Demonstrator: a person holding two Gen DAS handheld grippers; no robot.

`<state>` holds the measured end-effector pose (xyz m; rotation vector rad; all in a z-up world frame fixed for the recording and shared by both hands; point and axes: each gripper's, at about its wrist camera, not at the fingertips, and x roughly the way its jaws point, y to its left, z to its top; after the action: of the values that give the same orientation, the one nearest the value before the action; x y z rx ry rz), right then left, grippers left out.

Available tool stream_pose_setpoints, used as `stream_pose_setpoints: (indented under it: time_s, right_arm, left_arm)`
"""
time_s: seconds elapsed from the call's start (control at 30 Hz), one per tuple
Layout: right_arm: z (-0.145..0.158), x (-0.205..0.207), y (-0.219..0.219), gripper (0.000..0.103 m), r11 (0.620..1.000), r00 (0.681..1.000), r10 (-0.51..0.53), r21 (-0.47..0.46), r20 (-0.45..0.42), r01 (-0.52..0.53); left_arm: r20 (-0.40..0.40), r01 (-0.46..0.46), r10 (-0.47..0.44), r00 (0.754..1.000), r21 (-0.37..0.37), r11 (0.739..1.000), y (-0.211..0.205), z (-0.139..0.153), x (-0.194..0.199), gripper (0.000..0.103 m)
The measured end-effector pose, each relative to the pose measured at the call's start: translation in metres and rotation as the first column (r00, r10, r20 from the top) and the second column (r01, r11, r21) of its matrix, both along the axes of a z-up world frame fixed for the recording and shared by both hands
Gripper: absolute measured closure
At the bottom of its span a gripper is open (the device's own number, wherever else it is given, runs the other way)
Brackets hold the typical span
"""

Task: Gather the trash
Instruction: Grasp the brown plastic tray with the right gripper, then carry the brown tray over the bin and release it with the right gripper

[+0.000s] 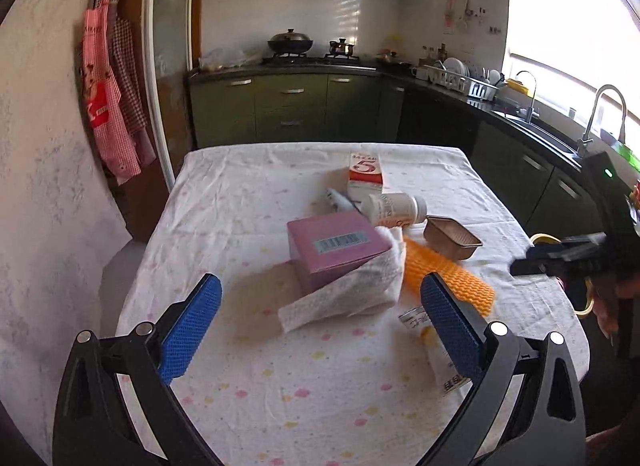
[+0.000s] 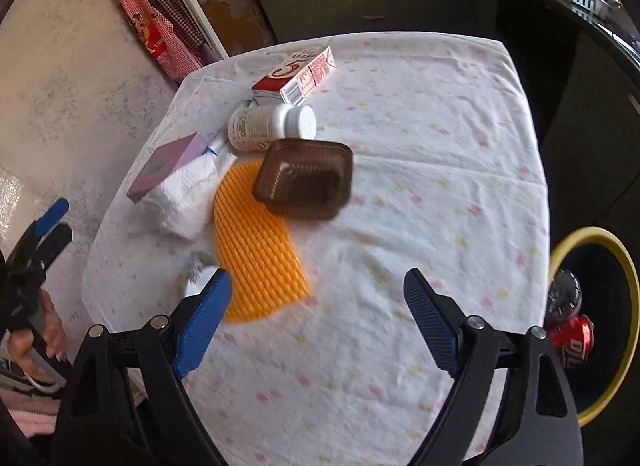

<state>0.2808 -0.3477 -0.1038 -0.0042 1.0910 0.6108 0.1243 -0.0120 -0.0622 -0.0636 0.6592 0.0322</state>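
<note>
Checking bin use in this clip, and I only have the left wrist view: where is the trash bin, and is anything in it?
Observer: The bin, black with a yellow rim, sits past the table's right edge; a red can lies inside.
Operator: Anything else in there?
Observer: A clear plastic bottle, just above the can.
Operator: Is the right gripper holding something?
Observer: No, the right gripper is open, with only tablecloth between its fingers.
</note>
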Motion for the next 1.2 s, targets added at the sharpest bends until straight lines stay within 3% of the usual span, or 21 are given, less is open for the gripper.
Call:
stream_pose_setpoints:
  time_s: [0.17, 0.3, 0.5, 0.67, 0.73, 0.77, 0.97, 1.2]
  right_arm:
    - [-0.002, 0.045, 0.030, 0.020, 0.999, 0.999, -0.033, -0.024, -0.029, 0.032]
    - [-0.006, 0.070, 0.037, 0.020, 0.999, 0.993, -0.050, 0.007, -0.110, 0.051]
    - [-0.020, 0.082, 0.055, 0.020, 0.997, 0.987, -0.028, -0.082, -0.155, 0.015]
    - [-0.025, 0.086, 0.069, 0.020, 0.990, 0.990, -0.026, -0.141, -0.137, 0.006]
    - [-0.029, 0.088, 0.072, 0.027, 0.986, 0.991, -0.024, -0.168, -0.135, 0.001]
    - [-0.031, 0.088, 0.072, 0.037, 0.985, 0.990, -0.026, -0.171, -0.139, 0.002]
    - [-0.026, 0.079, 0.067, 0.037, 0.987, 0.993, -0.017, -0.160, -0.120, -0.002]
    - [0.009, 0.053, 0.026, 0.037, 0.992, 0.998, -0.047, -0.116, -0.035, 0.043]
  left_arm:
    - [-0.022, -0.003, 0.002, 1.000, -0.012, 1.000, 0.002, -0.013, 0.001, 0.005]
    - [-0.034, -0.006, 0.005, 0.999, -0.036, 0.999, 0.010, -0.020, 0.001, 0.005]
    - [-0.048, -0.010, 0.007, 0.999, -0.063, 0.998, 0.017, -0.028, 0.004, 0.005]
    - [-0.051, -0.014, 0.010, 0.999, -0.068, 0.998, 0.017, -0.029, 0.003, 0.005]
    - [-0.051, -0.014, 0.011, 0.999, -0.066, 0.998, 0.017, -0.029, 0.003, 0.005]
    - [-0.051, -0.014, 0.011, 0.999, -0.066, 0.998, 0.017, -0.029, 0.003, 0.005]
    - [-0.055, -0.016, 0.012, 0.998, -0.069, 0.997, 0.016, -0.030, 0.004, 0.005]
    - [-0.046, 0.004, -0.006, 0.999, -0.053, 0.999, 0.007, -0.028, 0.002, 0.005]
